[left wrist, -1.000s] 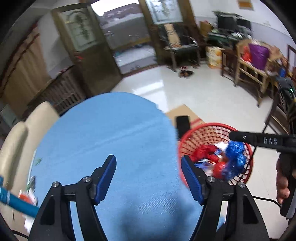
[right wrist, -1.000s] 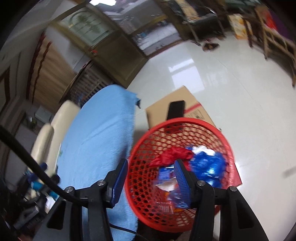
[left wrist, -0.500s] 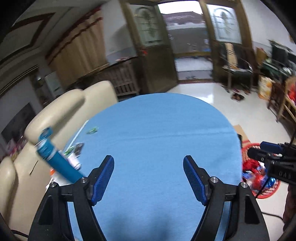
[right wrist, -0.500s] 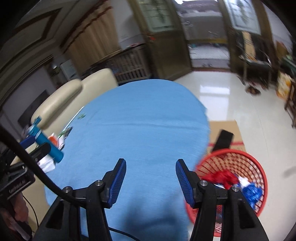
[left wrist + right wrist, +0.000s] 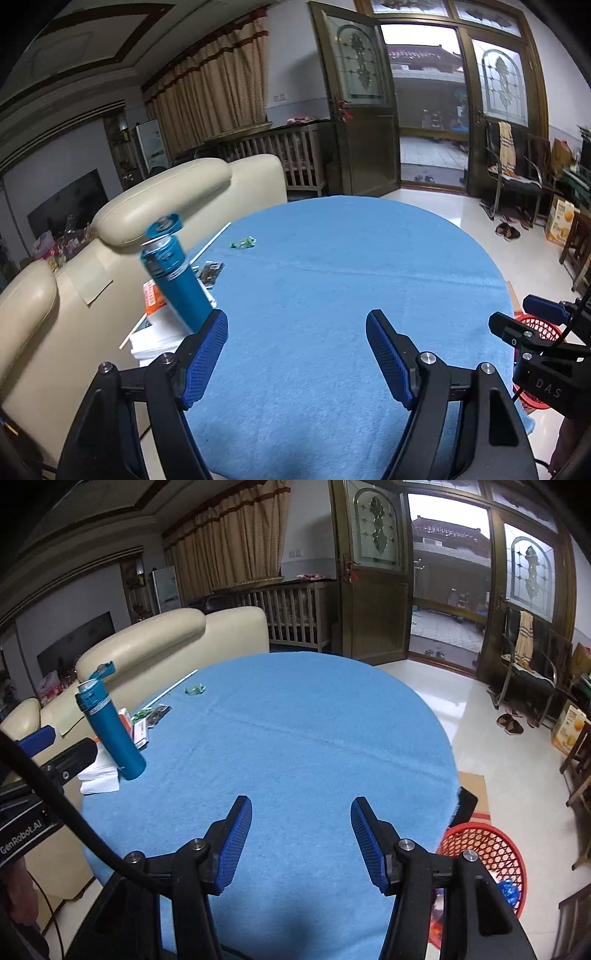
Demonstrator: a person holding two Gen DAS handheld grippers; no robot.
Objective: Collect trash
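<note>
Left hand-held gripper (image 5: pixel 297 354), right hand-held gripper (image 5: pixel 301 843) both wide, empty; green wrapper (image 5: pixel 242 242) far ahead-left on table.

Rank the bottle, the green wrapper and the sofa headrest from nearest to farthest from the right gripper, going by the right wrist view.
From the right gripper:
1. Bottle, ahead on the left, standing on the table's left side.
2. Green wrapper, farther up the cloth, left of centre.
3. Sofa headrest, beyond the table's left edge.
</note>
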